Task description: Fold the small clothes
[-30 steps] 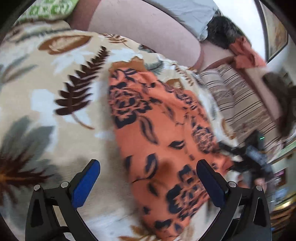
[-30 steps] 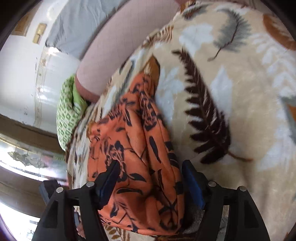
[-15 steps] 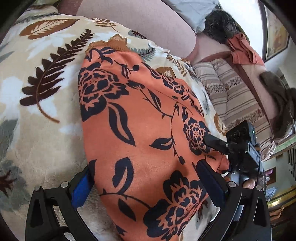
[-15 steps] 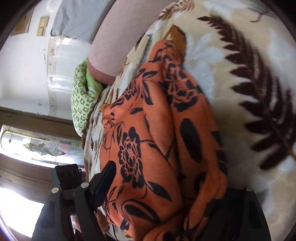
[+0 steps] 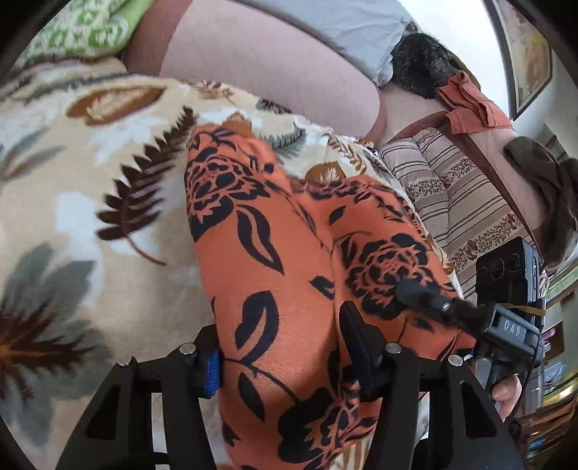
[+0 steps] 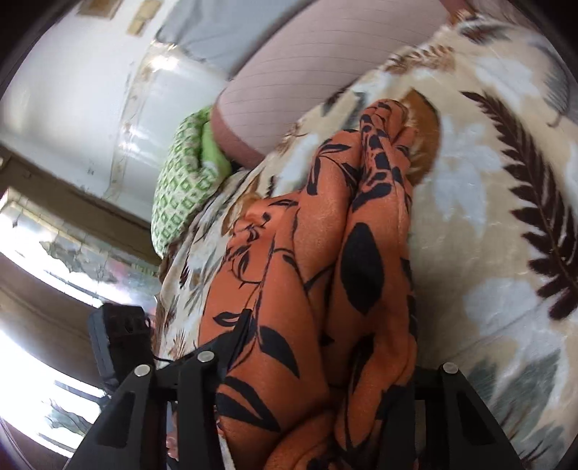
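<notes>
An orange garment with black flowers [image 5: 289,260] lies on a cream leaf-print blanket [image 5: 72,202]. My left gripper [image 5: 281,354] is shut on its near edge, and cloth bulges between the fingers. In the right wrist view the same garment [image 6: 325,274] is bunched in folds. My right gripper [image 6: 318,365] is shut on its other near edge, with cloth hiding the pads. The right gripper also shows in the left wrist view [image 5: 433,300], holding the cloth at the right.
A pink bolster [image 5: 271,65] and a green patterned pillow [image 5: 72,32] lie at the back. A striped cushion [image 5: 451,195] and draped clothes [image 5: 466,101] are to the right. A window [image 6: 43,296] is at the left in the right wrist view.
Both grippers have closed onto the garment's near edge. The cloth has gathered into a fold between them and lifted off the blanket.
</notes>
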A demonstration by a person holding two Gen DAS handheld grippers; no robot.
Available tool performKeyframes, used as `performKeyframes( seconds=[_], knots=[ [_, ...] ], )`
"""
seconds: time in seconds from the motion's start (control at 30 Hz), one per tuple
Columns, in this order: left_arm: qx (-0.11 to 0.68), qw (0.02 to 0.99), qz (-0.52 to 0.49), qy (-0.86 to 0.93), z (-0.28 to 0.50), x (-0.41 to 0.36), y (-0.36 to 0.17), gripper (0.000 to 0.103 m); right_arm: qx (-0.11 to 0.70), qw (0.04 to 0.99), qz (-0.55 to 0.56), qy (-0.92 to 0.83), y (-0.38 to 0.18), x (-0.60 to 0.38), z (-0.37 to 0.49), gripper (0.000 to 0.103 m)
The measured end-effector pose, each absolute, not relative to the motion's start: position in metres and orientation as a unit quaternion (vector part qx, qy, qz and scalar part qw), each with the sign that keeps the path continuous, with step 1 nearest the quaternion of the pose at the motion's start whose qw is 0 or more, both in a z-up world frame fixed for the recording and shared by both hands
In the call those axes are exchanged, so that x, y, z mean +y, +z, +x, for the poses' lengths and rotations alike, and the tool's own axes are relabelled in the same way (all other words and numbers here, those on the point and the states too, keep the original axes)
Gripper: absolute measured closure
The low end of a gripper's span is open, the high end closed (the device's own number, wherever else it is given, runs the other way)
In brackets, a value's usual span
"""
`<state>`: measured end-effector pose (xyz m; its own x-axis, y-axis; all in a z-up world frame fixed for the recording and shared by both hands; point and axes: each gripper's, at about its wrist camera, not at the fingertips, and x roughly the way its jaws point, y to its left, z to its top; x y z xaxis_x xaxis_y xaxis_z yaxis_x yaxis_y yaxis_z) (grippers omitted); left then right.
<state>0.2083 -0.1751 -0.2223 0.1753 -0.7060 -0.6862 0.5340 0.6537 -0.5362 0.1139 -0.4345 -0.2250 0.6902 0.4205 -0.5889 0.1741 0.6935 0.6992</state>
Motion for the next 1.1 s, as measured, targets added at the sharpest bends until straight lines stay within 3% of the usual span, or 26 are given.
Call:
performKeyframes(
  seconds=[0.33, 0.57, 0.73, 0.83, 1.1],
  knots=[
    [0.465, 0.79, -0.117, -0.383, 0.154, -0.092, -0.194, 0.046, 0.379, 0.845, 0.353, 0.132, -0.205, -0.368, 0.087, 0.055],
    [0.531, 0.78, -0.113, -0.312, 0.128, -0.059, -0.249, 0.044, 0.423, 0.834, 0.334, 0.12, -0.23, -0.327, 0.057, 0.055],
    [0.489, 0.816, -0.093, -0.293, 0.121, -0.047, -0.222, 0.037, 0.46, 0.827, 0.32, 0.044, -0.242, -0.327, 0.045, 0.043],
    [0.458, 0.844, -0.076, -0.269, 0.111, -0.038, -0.206, 0.029, 0.431, 0.842, 0.323, 0.025, -0.222, -0.338, 0.026, 0.043],
    [0.42, 0.88, 0.018, -0.222, 0.085, -0.046, -0.198, 0.028, 0.326, 0.917, 0.228, 0.005, -0.154, -0.307, 0.001, 0.043]
  ],
)
